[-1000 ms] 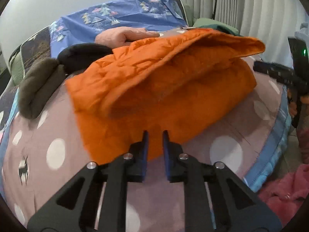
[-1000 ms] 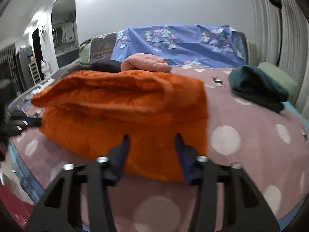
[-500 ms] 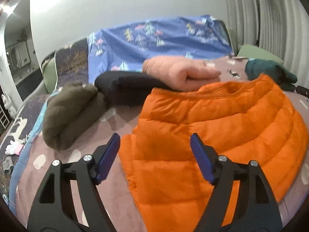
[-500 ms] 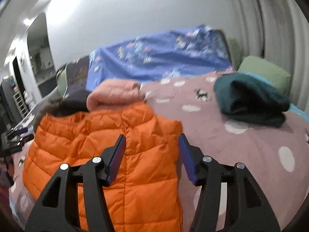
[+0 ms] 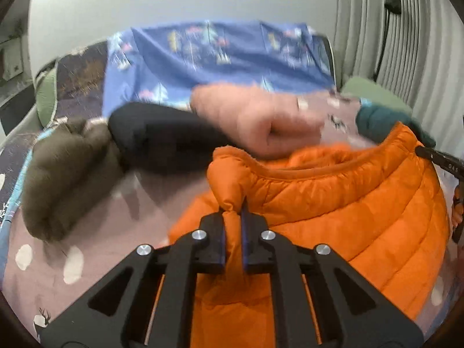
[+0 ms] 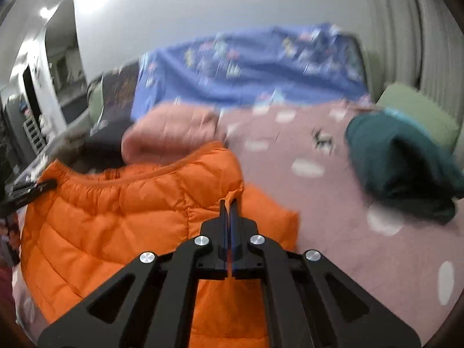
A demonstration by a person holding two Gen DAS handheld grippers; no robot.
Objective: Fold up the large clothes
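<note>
Fingers on both grippers have just been closing, and now each pair pinches a bit of the orange puffy jacket [image 5: 333, 211]. Half a second ago both pairs stood wide apart over the jacket with nothing held. The left gripper [image 5: 233, 217] now squeezes a bunched lump of orange cloth at the jacket's left corner, near the collar edge. The right gripper [image 6: 229, 207] is pressed almost fully together, with only a thin fold of orange cloth at the jacket's right edge showing between its fingers. The jacket lies spread on the bed [image 6: 333, 232], which has a pink cover with white spots and little deer, and the collar end is farthest from the cameras. One second ago the jacket was a thick folded bundle; now it lies flatter. Four other bundles of clothes sit on the bed: one brown bundle [image 5: 66, 171] at the left, one black bundle [image 5: 162, 136] beside it, one pink bundle [image 5: 255, 119] just behind the jacket, and one dark green bundle [image 6: 400, 168] well off to the right. A blue sheet with little trees [image 5: 217, 58] hangs behind them.
</note>
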